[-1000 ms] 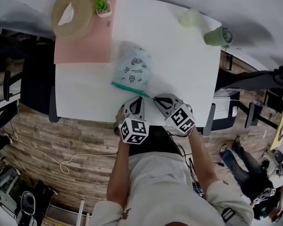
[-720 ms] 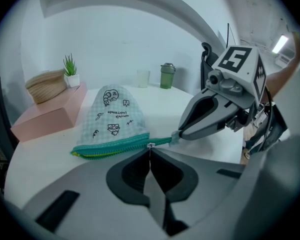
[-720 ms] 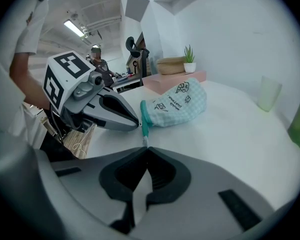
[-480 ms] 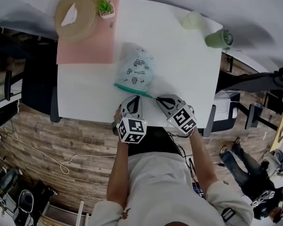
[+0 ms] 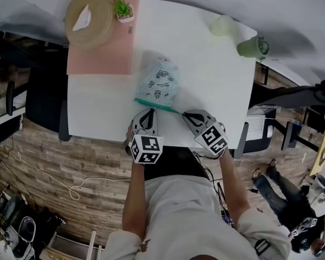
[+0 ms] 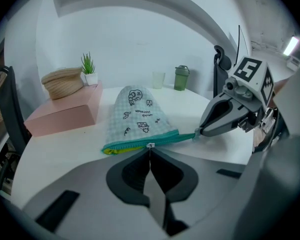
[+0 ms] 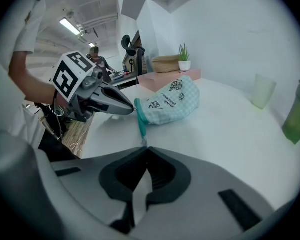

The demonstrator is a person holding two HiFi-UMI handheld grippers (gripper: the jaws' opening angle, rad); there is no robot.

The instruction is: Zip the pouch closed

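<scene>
Checked pouch [image 5: 158,81]: lies flat on the white table [image 5: 206,75], close to its near edge, in front of both grippers. Points its rounded closed end away toward the far side of the table and turns its mouth to the person. Runs lengthwise from mouth to rounded end, leaning a little to the right in the head view.

Teal zipper [image 5: 154,105]: lies crosswise along the near edge, its right end nearer the person. Shows yellow lining [image 6: 112,150] gaping left of the slider.

Left gripper [image 5: 149,111]: clenched on the small white zipper pull [image 6: 150,145], jaws together, about midway along the mouth.

Right gripper [image 5: 184,113]: clenched on the zipper tail [image 7: 141,129] past the pouch's right corner, with the tape drawn straight.
</scene>
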